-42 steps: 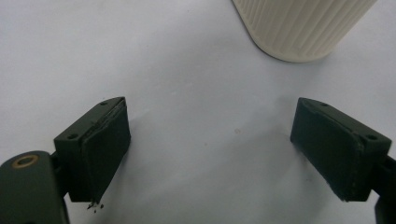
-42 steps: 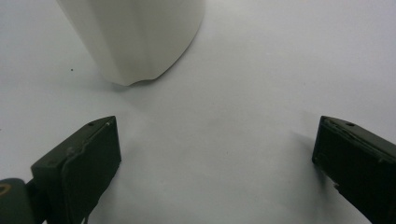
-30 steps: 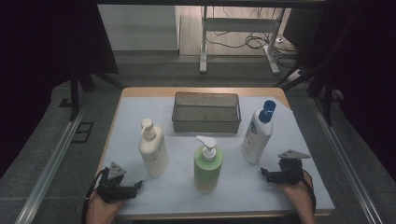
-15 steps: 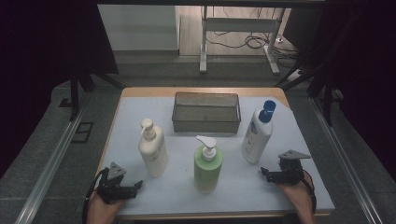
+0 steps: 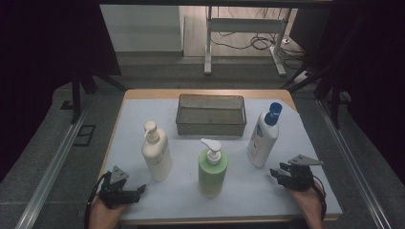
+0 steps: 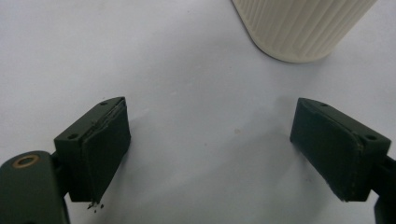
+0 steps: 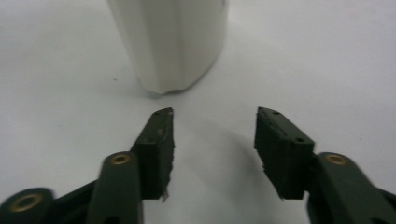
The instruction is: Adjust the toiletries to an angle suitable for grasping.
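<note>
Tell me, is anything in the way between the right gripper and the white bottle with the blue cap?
No. The right gripper has bare table ahead, then the white bottle. Its jaws have just been closing, with nothing between them.

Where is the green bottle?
In the high view, the green bottle stands near the front middle of the table, between the cream bottle on the left and the blue-capped bottle on the right, in front of the basket.

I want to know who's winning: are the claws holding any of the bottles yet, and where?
No. The left gripper and right gripper hold nothing; the right jaws have just been closing on empty air.
</note>
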A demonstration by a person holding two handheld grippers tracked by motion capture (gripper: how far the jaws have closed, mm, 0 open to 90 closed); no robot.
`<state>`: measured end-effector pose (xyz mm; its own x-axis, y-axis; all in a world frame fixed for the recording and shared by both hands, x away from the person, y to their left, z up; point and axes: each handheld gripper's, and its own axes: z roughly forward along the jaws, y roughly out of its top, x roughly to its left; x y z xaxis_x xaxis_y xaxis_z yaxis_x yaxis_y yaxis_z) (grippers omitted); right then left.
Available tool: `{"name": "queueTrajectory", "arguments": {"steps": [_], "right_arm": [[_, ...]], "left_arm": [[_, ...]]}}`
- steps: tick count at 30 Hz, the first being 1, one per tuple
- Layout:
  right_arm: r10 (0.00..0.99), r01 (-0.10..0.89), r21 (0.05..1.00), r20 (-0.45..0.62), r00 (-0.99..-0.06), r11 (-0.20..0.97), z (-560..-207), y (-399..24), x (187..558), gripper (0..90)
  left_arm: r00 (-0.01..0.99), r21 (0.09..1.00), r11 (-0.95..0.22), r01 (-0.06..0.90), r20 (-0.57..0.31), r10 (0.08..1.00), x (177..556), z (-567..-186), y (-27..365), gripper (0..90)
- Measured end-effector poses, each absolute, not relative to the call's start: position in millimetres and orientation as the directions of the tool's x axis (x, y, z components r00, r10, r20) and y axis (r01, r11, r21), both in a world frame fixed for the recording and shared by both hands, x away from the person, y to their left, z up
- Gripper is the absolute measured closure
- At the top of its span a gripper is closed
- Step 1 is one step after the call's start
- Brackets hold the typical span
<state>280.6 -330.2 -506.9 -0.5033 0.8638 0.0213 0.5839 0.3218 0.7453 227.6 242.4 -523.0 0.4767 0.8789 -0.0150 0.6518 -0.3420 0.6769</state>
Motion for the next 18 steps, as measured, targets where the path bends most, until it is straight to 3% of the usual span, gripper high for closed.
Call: {"name": "queueTrajectory", "arguments": {"steps": [6, 10, 18], "right_arm": [[0.848, 0.576, 0.753, 0.045, -0.528, 0.319, -504.7, -328.7, 276.6, 64.8], [0.848, 0.592, 0.764, 0.116, -0.518, 0.257, -496.7, -326.7, 274.4, 80.4], [0.826, 0.571, 0.777, 0.124, -0.549, 0.263, -485.3, -314.0, 268.8, 89.4]], "left_arm": [[0.477, 0.677, -0.342, 0.652, -0.015, 0.879, 227.5, -523.0, 242.4, 12.3], [0.477, 0.677, -0.342, 0.652, -0.015, 0.879, 227.5, -523.0, 242.4, 12.3], [0.477, 0.677, -0.342, 0.651, -0.015, 0.879, 227.5, -523.0, 242.5, 12.3]]}}
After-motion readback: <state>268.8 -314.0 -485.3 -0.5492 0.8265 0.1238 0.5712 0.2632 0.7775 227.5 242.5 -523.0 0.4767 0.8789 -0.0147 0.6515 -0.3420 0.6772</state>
